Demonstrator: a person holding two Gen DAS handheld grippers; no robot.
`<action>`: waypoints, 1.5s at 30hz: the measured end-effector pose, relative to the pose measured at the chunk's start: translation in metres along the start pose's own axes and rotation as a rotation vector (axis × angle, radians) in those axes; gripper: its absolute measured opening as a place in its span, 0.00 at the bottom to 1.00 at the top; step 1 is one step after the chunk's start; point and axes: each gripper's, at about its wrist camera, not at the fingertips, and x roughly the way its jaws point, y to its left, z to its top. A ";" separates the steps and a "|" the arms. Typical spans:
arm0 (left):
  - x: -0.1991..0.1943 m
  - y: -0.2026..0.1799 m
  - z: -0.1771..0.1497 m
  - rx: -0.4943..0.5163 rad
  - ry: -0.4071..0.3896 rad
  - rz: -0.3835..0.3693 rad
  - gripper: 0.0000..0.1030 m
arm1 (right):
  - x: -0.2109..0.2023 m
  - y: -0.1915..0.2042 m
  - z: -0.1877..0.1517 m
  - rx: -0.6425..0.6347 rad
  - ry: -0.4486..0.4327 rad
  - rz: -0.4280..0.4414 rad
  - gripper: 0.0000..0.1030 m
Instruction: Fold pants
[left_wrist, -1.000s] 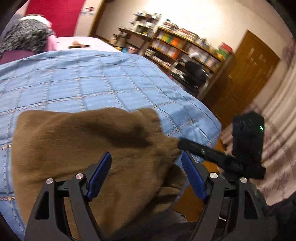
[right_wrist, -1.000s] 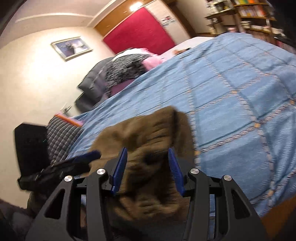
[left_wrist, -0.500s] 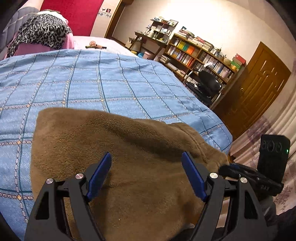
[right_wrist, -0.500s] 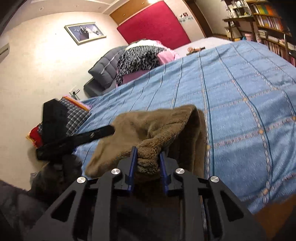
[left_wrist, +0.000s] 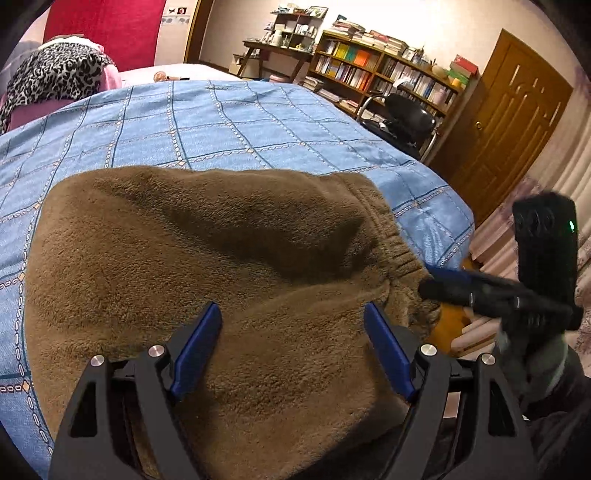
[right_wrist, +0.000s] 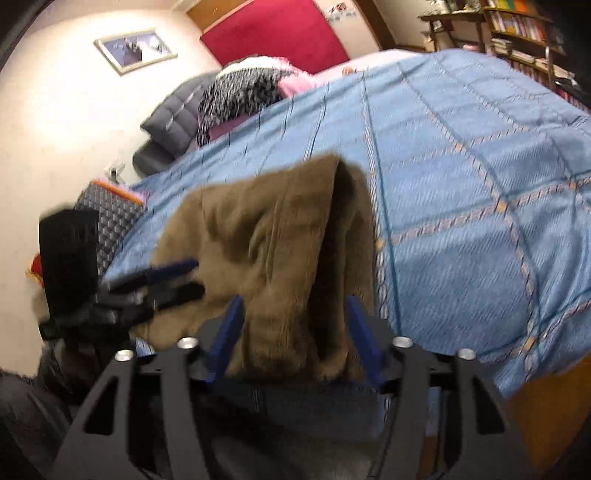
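Brown fleece pants (left_wrist: 207, 251) lie folded in a heap at the near edge of a bed with a blue checked cover (left_wrist: 229, 125). My left gripper (left_wrist: 291, 350) is open, its blue pads wide apart over the near part of the pants. My right gripper (right_wrist: 295, 332) is open, with a fold of the pants (right_wrist: 295, 229) between its pads. In the left wrist view the right gripper (left_wrist: 480, 291) sits at the elastic waistband on the pants' right edge. In the right wrist view the left gripper (right_wrist: 147, 288) is at the pants' left edge.
Pillows and a leopard-print blanket (left_wrist: 55, 77) lie at the head of the bed. A bookshelf (left_wrist: 380, 74), an office chair (left_wrist: 402, 114) and a wooden door (left_wrist: 517, 129) stand to the right. A plaid bag (right_wrist: 114, 218) sits left of the bed.
My right gripper was shut on the pants half a second ago and has opened. The pants have spread flatter on the bed. My left gripper stayed open.
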 end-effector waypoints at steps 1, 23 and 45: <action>0.000 -0.001 0.002 -0.001 -0.002 -0.003 0.77 | 0.002 -0.002 0.007 0.014 -0.020 0.002 0.61; 0.030 -0.040 0.014 0.130 0.023 -0.044 0.83 | 0.047 -0.003 0.057 -0.054 -0.081 -0.177 0.14; -0.004 0.009 0.029 -0.040 -0.069 0.134 0.86 | 0.033 0.015 0.017 -0.145 -0.059 -0.219 0.40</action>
